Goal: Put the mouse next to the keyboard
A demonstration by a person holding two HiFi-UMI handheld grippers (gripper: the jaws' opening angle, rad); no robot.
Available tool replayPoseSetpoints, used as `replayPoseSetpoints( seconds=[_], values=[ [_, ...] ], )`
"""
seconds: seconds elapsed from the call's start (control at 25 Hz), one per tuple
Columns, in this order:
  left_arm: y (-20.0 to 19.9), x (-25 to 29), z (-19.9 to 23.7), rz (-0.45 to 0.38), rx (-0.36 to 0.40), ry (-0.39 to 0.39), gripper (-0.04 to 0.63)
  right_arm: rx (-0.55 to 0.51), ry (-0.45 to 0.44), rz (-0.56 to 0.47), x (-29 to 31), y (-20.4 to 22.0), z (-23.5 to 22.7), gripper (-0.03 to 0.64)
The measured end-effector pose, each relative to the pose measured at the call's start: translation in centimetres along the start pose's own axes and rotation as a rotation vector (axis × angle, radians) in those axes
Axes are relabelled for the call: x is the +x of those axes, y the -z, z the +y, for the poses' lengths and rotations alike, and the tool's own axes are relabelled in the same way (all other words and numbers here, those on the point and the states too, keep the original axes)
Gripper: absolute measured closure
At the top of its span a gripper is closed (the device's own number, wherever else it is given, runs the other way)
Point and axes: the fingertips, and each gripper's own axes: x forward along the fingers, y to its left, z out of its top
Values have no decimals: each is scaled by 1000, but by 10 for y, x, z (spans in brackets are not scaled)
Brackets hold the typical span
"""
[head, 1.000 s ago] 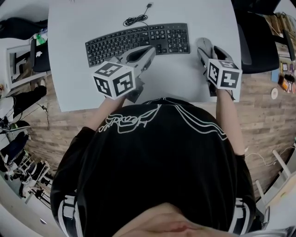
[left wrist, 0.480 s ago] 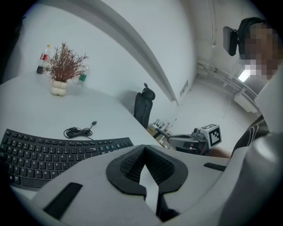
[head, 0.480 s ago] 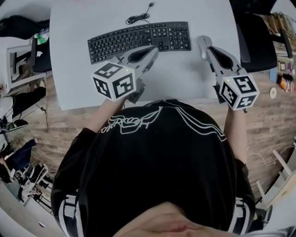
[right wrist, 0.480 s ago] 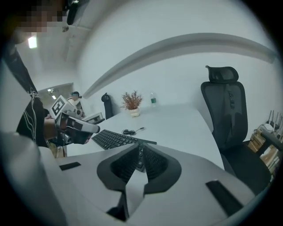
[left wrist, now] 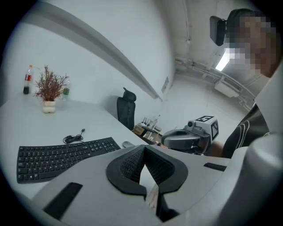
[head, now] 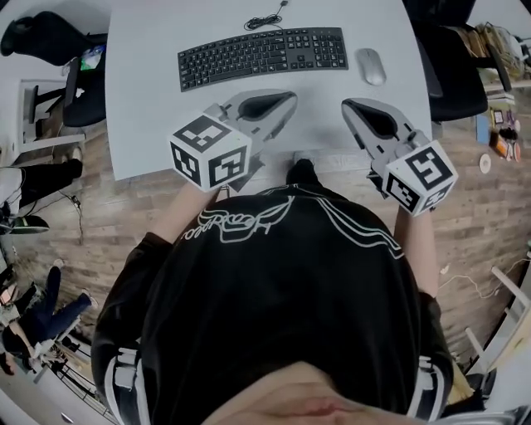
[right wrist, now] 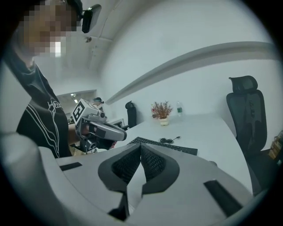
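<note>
Hanging over the near edge of the table (head: 149,100), the right gripper (head: 350,106) is no longer where it was a second ago. Then it reached out past the right end of the keyboard with its jaws spread wide about the mouse. Now it is drawn back toward the person and lifted clear. Its jaws have just been closing, and the right gripper view shows the ribbed pads (right wrist: 152,161) meeting at their tips with nothing between them.

Beside it, the left gripper (head: 284,101) has also pulled away from the keyboard's front edge, which it nearly overlapped before. Its own view shows its pads pressed together in the same way, empty. Both claws therefore stand narrow and carry nothing.

Farther out, the keyboard (head: 263,54) lies flat across the middle of the table. The mouse (head: 371,65) rests on the table just beside its right end, apart from it by a small gap and free of any jaw. Beyond the keyboard its coiled cable (head: 265,20) trails toward the far edge, and the left gripper view shows a potted plant (left wrist: 49,88) standing at the back of the table.

Judging from this, the release is made and the mouse is set where the task asks. What remains looks like no more than finishing the retreat, with little risk so long as neither gripper swings back across the mouse.
</note>
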Motion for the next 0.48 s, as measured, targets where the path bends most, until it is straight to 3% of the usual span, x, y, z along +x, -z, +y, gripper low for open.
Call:
replayPoseSetpoints(
  seconds=[0.48],
  values=[
    [50,-92,-89,-64,79,32,588,-12,-4,-15,-42,28,135,609]
  ],
)
